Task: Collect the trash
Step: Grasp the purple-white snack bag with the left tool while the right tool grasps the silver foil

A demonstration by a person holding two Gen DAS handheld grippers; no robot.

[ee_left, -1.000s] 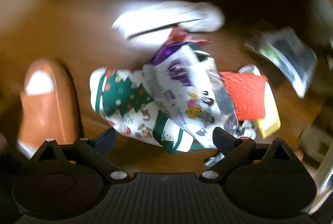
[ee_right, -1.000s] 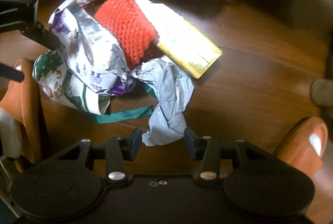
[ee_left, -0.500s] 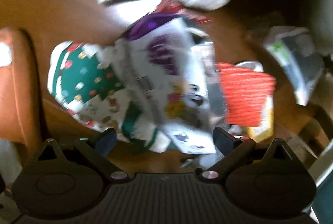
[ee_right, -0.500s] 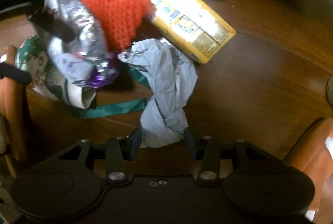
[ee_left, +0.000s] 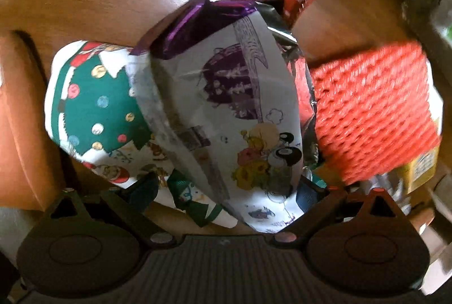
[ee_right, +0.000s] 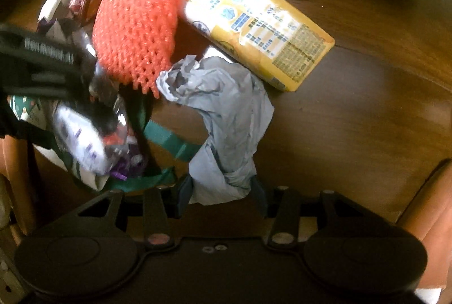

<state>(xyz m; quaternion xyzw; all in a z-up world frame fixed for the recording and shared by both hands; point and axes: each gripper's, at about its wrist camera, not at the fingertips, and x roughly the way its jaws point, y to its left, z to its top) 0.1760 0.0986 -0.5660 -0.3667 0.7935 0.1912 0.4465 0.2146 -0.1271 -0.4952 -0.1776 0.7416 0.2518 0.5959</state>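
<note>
Right wrist: yellow packet (ee_right: 262,30) lying diagonal.

orange-red foam net (ee_right: 135,30), yellow pack with blue print (ee_right: 262,27), pale grey crumpled bag (ee_right: 226,117), green polka-dot wrapping (ee_left: 96,100), brown wood bench (ee_right: 367,120)

The trash lies in one heap on the worktop (ee_right: 353,120). In the right wrist view, the foam net (ee_right: 135,30) sits at the upper centre, overlapping the flat packet (ee_right: 262,30) to its right. The crumpled sheet (ee_right: 223,120) lies below both, its lower end between the fingers of the right tool (ee_right: 221,191). The snack bag (ee_right: 84,134) lies at the left, on the printed bag (ee_left: 93,106), under the left tool (ee_left: 226,191). A ribbon (ee_right: 169,140) runs between the snack bag and the crumpled sheet.
</note>
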